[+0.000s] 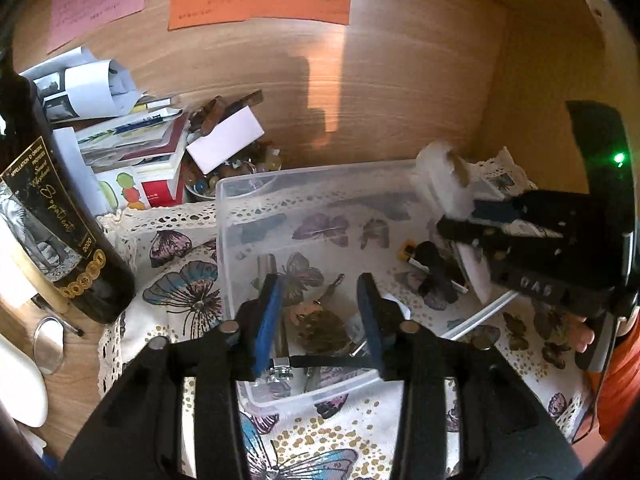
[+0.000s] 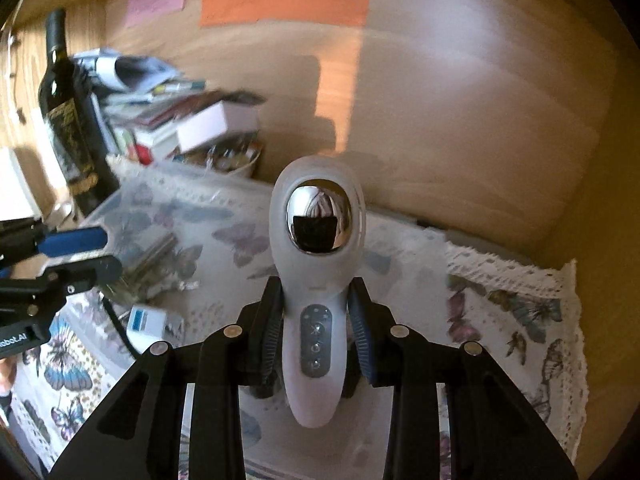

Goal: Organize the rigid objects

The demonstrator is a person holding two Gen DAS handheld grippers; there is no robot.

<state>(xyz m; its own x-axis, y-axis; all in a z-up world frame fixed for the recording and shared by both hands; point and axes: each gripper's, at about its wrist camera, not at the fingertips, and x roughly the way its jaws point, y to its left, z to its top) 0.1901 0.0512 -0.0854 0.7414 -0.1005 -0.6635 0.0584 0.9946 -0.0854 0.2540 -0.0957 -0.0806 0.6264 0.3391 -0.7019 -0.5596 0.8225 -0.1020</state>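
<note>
Butterfly cloth (image 1: 188, 288), one bin (image 1: 304, 216), one massager (image 2: 316, 280) gripped

The black left gripper with blue pads (image 1: 320, 316) is held with its jaws parted and nothing between them. The matching right gripper (image 2: 316, 324) is clamped around a white handle.

Wooden desk (image 1: 400, 92) is carrying a butterfly-print lace-edged cloth (image 1: 320, 432) lying beneath the left gripper (image 1: 320, 320). Resting on the cloth ahead of its fingers: a clear plastic bin (image 1: 224, 216). Standing far left: a wine bottle (image 1: 60, 240); beyond it, stacked papers (image 1: 132, 140).
</note>
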